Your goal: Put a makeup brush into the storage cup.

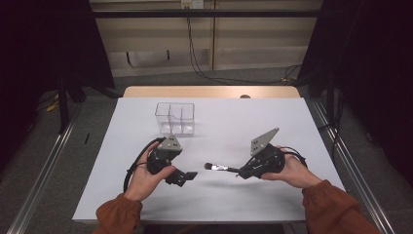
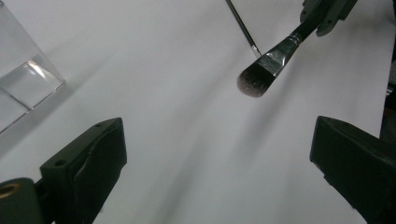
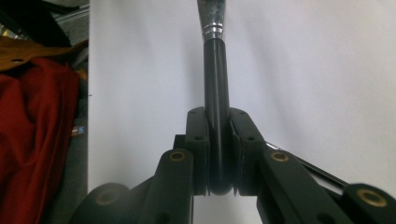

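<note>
On the white tabletop point(image 1: 272, 122), a clear organizer point(image 1: 175, 118) sits far left. Left gripper point(image 1: 187, 177) has jaws wide apart; right gripper point(image 1: 239, 171) is clamped on the makeup brush point(image 1: 216, 167), mid-carry. Next, probably a handoff or drop-in.

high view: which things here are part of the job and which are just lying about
In the job:
- makeup brush, clamped in the right gripper
- left gripper, jaws open, facing the bristles
- clear divided organiser, probably

Lying about:
- cables on the floor behind the table
</note>
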